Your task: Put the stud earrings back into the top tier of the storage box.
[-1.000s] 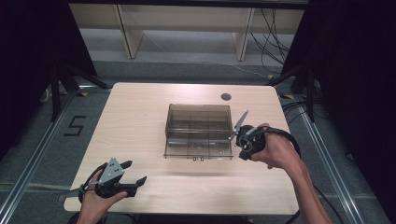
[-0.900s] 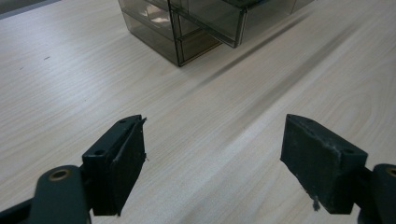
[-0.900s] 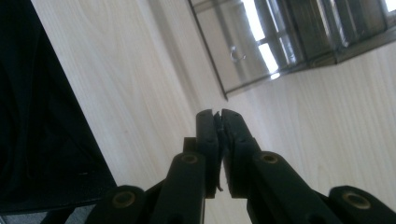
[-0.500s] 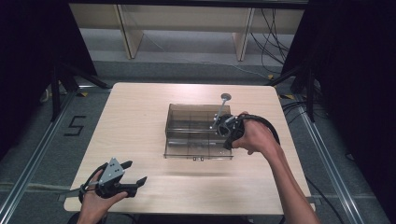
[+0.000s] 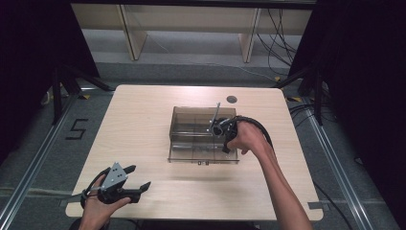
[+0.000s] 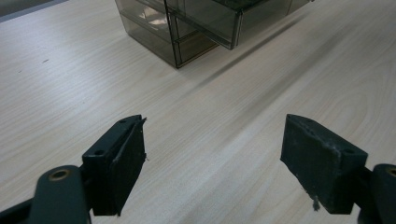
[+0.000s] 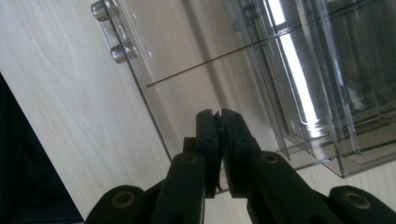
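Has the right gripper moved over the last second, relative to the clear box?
Yes. The right gripper moved left from beside the clear box's right edge to above its right part, jaws shut.

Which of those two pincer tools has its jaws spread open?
The left gripper, held low near the table's front edge. Its jaws stand wide apart with bare table between them, while the right gripper, over the clear plastic box, is pressed shut.
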### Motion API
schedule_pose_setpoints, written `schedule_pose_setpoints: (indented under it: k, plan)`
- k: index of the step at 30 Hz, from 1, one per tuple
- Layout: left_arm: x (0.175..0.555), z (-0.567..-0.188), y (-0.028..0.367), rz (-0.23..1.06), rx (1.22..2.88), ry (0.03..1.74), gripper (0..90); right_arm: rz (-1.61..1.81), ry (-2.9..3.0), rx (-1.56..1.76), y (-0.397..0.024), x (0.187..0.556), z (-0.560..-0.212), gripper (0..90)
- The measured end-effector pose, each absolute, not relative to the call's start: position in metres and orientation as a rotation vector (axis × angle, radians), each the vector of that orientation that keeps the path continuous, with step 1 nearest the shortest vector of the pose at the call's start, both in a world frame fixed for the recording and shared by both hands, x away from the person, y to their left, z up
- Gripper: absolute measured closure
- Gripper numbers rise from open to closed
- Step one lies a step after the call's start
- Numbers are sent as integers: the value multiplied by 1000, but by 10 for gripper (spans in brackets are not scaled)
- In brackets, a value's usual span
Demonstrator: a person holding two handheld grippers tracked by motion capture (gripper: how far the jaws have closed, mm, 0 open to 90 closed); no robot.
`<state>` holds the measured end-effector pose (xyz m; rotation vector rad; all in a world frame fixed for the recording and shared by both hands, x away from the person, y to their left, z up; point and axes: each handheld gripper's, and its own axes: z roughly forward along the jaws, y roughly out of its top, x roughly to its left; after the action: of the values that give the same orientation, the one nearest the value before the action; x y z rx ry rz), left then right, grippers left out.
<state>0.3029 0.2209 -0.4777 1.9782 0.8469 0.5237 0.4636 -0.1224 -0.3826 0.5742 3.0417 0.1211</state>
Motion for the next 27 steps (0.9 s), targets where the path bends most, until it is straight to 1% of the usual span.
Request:
schedule_pose_setpoints:
  k: [2,3,4,7,9,12,16,25,27]
  plan:
    - [303,-478,221,530,1983,842,213,104,3051,587,-121,464,-388,866]
    - [303,-478,221,533,1987,841,213,105,3051,537,-121,467,-391,866]
    - [303,-478,221,530,1984,841,213,84,3054,605,-121,465,-393,866]
    - [303,-478,221,530,1984,842,213,55,3043,642,-120,465,-397,863]
    - [303,-478,221,530,1981,845,213,76,3056,594,-120,468,-401,862]
    - [303,-478,221,530,1976,844,213,76,3055,628,-121,467,-404,842]
    - [303,-478,222,530,1973,849,213,129,3029,613,-124,468,-396,801]
    - [303,-478,222,538,1971,851,213,215,2979,632,-137,459,-372,777]
    - [303,-477,223,539,1974,857,213,230,2979,631,-139,457,-371,777]
